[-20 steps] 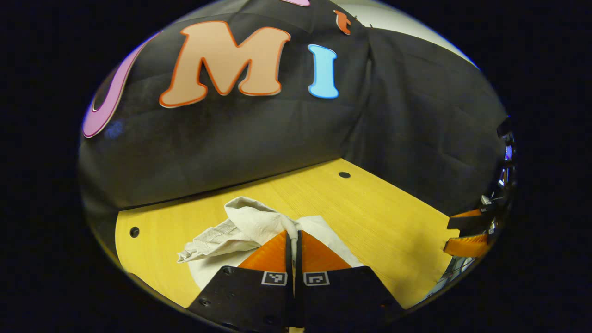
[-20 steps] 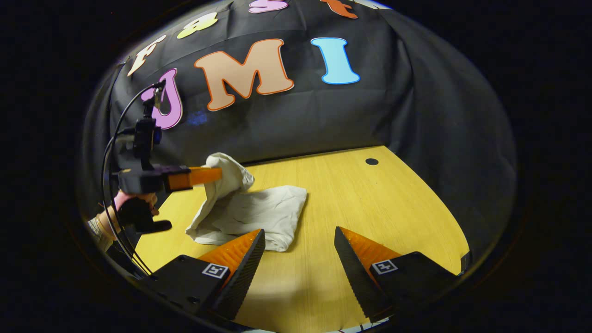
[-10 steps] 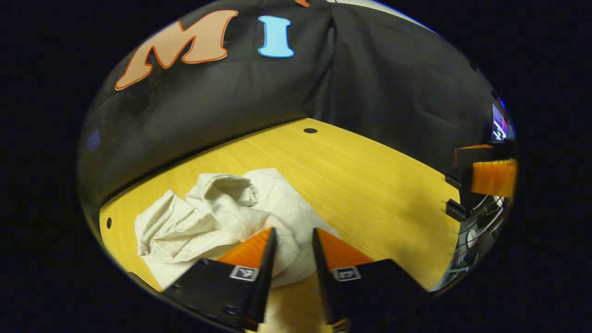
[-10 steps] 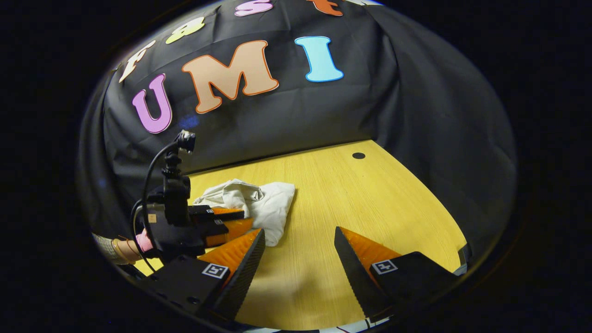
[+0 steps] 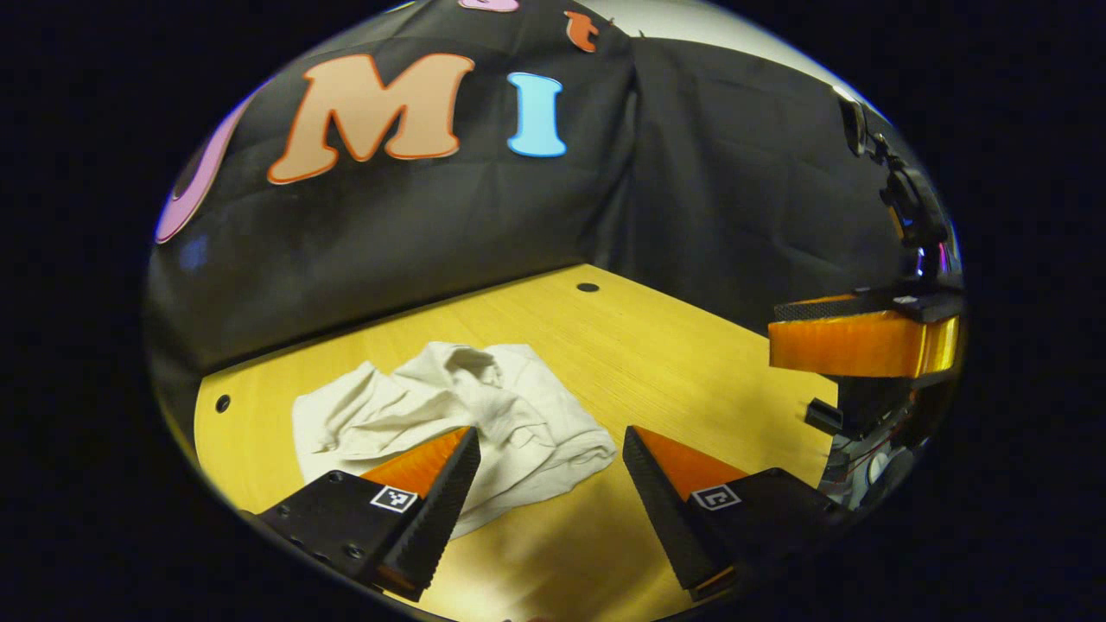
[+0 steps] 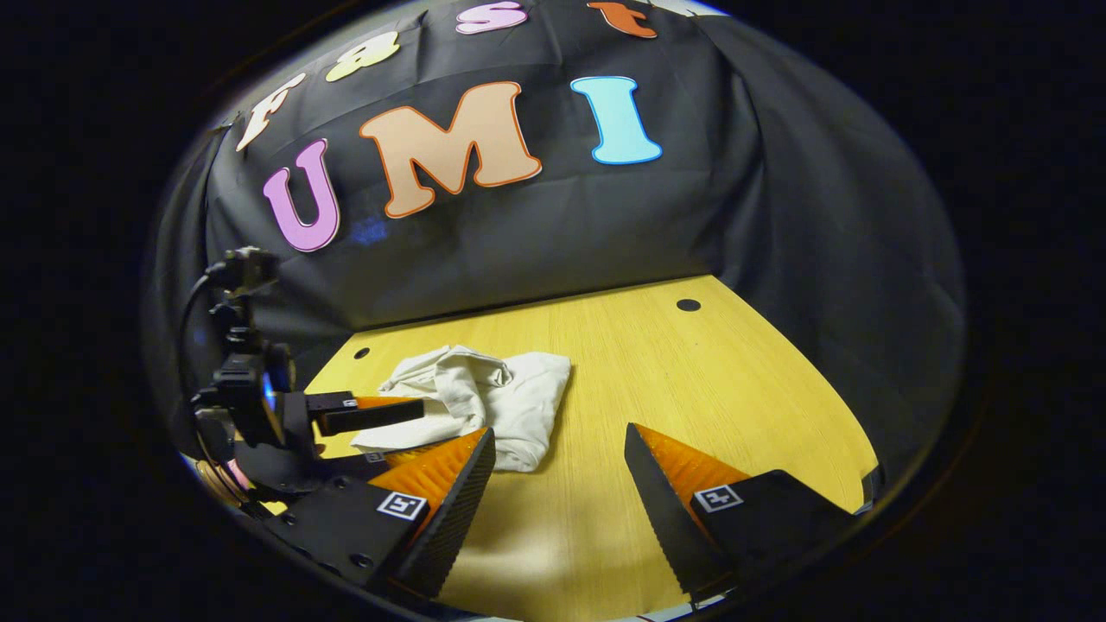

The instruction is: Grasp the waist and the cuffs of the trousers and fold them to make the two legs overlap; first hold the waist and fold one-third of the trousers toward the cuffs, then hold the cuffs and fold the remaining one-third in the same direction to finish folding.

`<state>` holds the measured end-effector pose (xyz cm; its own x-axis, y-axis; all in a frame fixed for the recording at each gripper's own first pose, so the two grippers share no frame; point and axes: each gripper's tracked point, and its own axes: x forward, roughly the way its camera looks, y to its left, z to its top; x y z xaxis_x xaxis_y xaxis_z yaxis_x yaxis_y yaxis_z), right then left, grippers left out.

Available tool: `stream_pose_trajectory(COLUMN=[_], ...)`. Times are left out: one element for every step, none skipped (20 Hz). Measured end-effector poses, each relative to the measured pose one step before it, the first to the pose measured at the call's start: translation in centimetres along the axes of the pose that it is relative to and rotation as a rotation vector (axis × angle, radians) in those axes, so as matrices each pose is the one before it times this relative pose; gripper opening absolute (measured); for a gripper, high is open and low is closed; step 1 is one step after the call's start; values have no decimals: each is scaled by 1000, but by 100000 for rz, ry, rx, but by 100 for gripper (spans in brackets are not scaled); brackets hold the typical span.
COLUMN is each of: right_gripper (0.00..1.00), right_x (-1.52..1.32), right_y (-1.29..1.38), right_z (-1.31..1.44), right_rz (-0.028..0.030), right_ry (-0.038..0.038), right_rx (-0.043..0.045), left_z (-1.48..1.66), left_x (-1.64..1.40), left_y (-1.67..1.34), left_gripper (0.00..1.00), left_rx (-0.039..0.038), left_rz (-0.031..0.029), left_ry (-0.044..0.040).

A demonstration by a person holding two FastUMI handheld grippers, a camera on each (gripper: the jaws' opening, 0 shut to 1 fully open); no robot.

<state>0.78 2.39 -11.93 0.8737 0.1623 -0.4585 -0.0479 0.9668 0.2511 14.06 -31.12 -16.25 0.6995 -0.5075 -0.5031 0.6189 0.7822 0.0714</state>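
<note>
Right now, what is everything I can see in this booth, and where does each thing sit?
trousers: one, off-white, lying rumpled in a loose bundle on the table, toward its left side
table: one, yellow wood, with small dark round holes near its far edge
booth wall: one, black cloth, behind and to the right of the table
left gripper: one, open, just above the near edge of the trousers, holding nothing
right gripper: one, open, over bare table to the right of the trousers, holding nothing
</note>
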Motion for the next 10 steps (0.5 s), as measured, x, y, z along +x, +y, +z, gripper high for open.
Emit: stream_pose_trajectory(right_gripper=[97,97,97,97,97,97,97,97,97,97], right_x=[165,133,65,154,7,43,-41,95,26,59], right_y=[632,611,582,390,368,451,489,527,471,427], right_z=[224,152,58,179,39,129,134,88,-70,-191], right_rz=[1126,1354,963,246,286,468,693,684,532,383], right_ry=[-1004,-769,-732,-901,-779,-954,-1065,-978,-474,150], right_rx=[814,555,-137,-627,-724,-633,-486,-437,-550,-708], left_z=[543,400,529,617,438,356,63,-100,-265,-260], left_x=[-1273,-1356,-1344,-1116,-1168,-1190,-841,-657,-627,-393], left_y=[969,945,1104,1117,1125,1359,1384,1289,1212,1096], left_gripper=[99,99,98,96,95,95,95,97,96,96], left_rx=[-3710,-3999,-3717,-3198,-2911,-2537,-2185,-2064,-2090,-2128], left_rz=[3692,3598,3855,3550,2875,2902,3086,3234,2973,2411], left_ry=[-1478,-1285,-1663,-2141,-1472,-906,-920,-532,-96,195])
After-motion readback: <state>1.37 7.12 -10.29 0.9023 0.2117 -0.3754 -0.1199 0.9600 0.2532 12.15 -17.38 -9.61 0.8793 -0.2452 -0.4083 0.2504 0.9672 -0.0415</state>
